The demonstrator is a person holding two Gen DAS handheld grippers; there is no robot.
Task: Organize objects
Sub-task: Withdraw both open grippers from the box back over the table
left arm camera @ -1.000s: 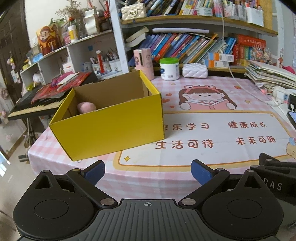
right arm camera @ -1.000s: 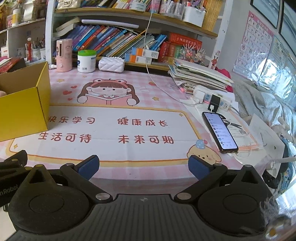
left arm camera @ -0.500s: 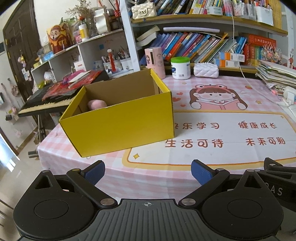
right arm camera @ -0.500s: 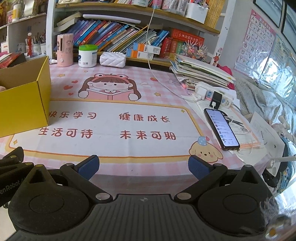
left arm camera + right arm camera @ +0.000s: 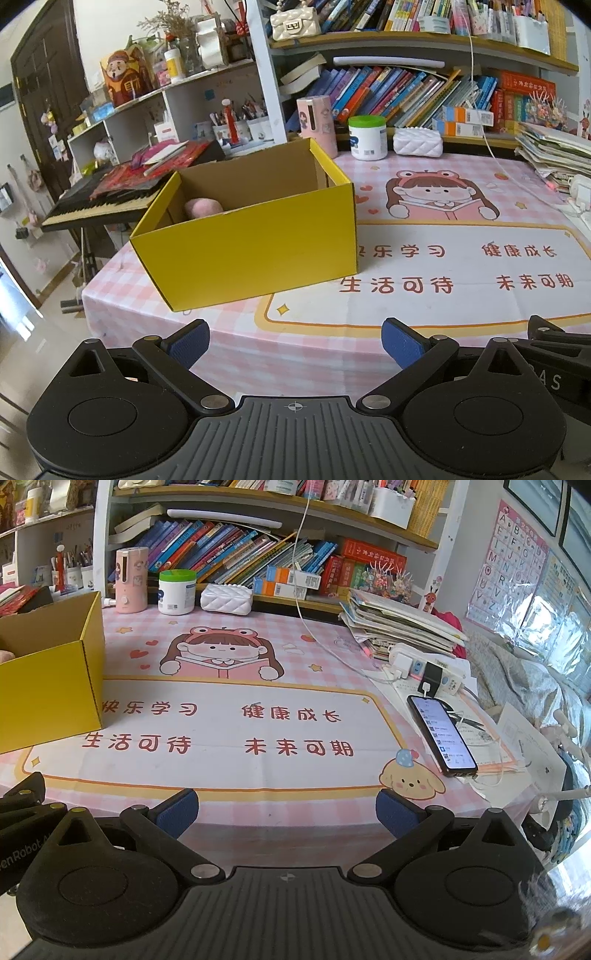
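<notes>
An open yellow cardboard box (image 5: 255, 243) stands on the left part of the pink checked tablecloth (image 5: 314, 343); its right corner (image 5: 55, 690) shows in the right wrist view. A pink soft object (image 5: 202, 208) lies inside the box at its left end. My left gripper (image 5: 293, 341) hangs open before the table's front edge, short of the box, with nothing between its blue pads. My right gripper (image 5: 284, 810) is open too, empty, over the front edge to the right of the box.
A pink cylinder (image 5: 318, 123), a green-lidded white jar (image 5: 368, 137) and a white quilted pouch (image 5: 417, 142) line the back. A phone (image 5: 441, 734), a power strip (image 5: 424, 668) with cables and a stack of books (image 5: 399, 624) fill the right side. A keyboard (image 5: 99, 203) stands left of the table.
Both grippers have drawn back and risen a little, so the box and table look farther and more centred. Both stay open and empty.
</notes>
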